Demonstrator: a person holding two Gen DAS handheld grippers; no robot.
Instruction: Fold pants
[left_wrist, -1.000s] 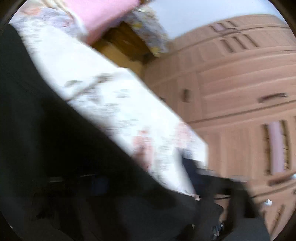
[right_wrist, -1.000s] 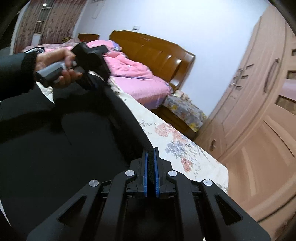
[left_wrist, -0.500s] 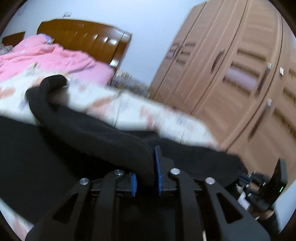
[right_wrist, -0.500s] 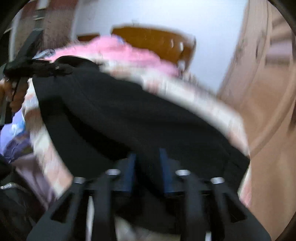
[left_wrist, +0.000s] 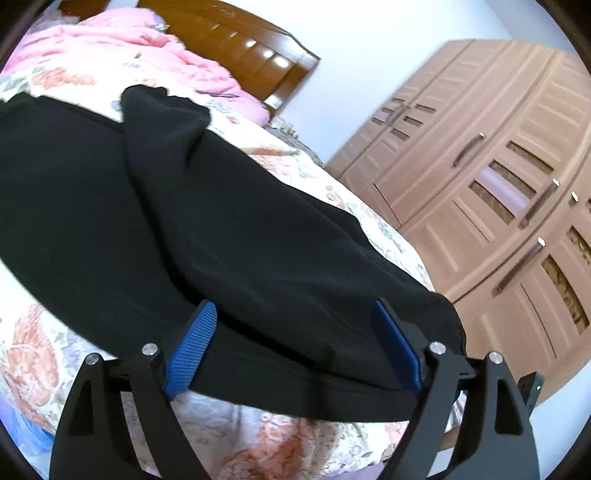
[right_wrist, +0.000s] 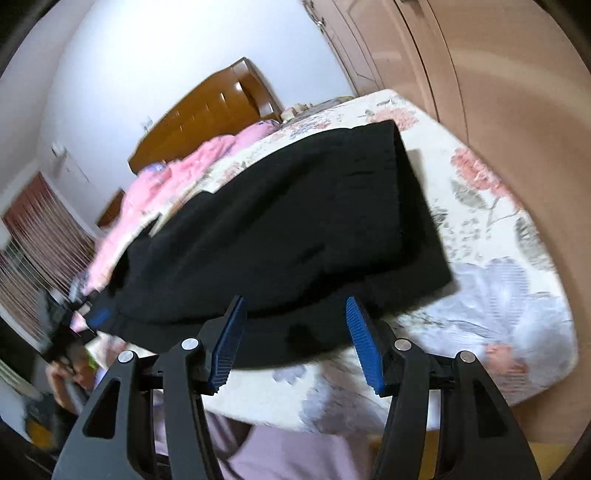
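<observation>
Black pants (left_wrist: 207, 221) lie folded over on a floral bedsheet (left_wrist: 33, 354), one layer on top of another. My left gripper (left_wrist: 291, 332) is open, blue pads spread wide at the near edge of the cloth, holding nothing. In the right wrist view the pants (right_wrist: 280, 221) lie across the bed's corner. My right gripper (right_wrist: 295, 325) is open too, its jaws apart just at the pants' near edge, empty. The left gripper and hand (right_wrist: 66, 332) show blurred at the far left of that view.
A pink quilt (left_wrist: 122, 48) and wooden headboard (left_wrist: 236, 40) are at the bed's far end. A tall wooden wardrobe (left_wrist: 491, 177) stands close along the bed's side. The bed's edge (right_wrist: 480, 398) drops off just below my right gripper.
Both grippers were shut on the pants half a second ago; now both are open and the folded pants lie on the bed. The upper layer has been laid over the lower.
</observation>
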